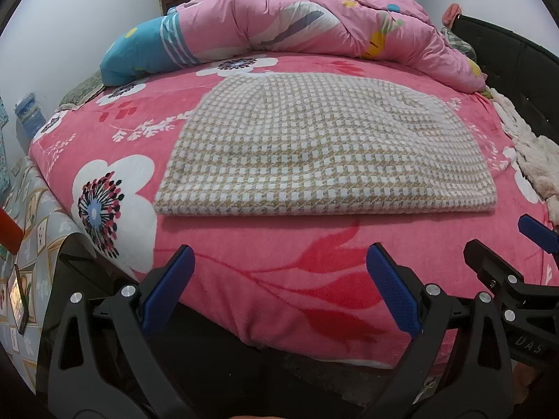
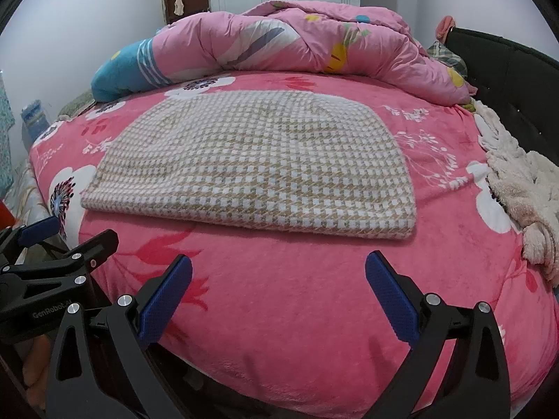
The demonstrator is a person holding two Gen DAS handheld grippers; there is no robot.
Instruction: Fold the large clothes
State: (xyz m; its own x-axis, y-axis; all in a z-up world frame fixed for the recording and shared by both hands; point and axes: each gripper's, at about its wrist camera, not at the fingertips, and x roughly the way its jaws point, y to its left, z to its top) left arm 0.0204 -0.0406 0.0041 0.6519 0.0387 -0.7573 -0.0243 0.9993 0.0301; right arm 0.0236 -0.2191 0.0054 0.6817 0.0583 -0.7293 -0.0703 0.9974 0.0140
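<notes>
A beige and white houndstooth garment (image 1: pixel 314 146) lies folded flat in a neat block on the pink flowered bed (image 1: pixel 279 296); it also shows in the right wrist view (image 2: pixel 251 167). My left gripper (image 1: pixel 279 279) is open and empty, at the bed's near edge, short of the garment. My right gripper (image 2: pixel 277 282) is open and empty, also over the near edge, apart from the garment. The right gripper shows at the right of the left wrist view (image 1: pixel 503 244), and the left gripper at the left of the right wrist view (image 2: pixel 73 234).
A bunched pink quilt (image 1: pixel 332 24) and a blue pillow (image 1: pixel 139 52) lie across the far side of the bed. A cream fluffy blanket (image 2: pixel 524 188) lies along the right edge by the dark headboard (image 2: pixel 506 66). A patterned surface with a phone (image 1: pixel 19 300) is left.
</notes>
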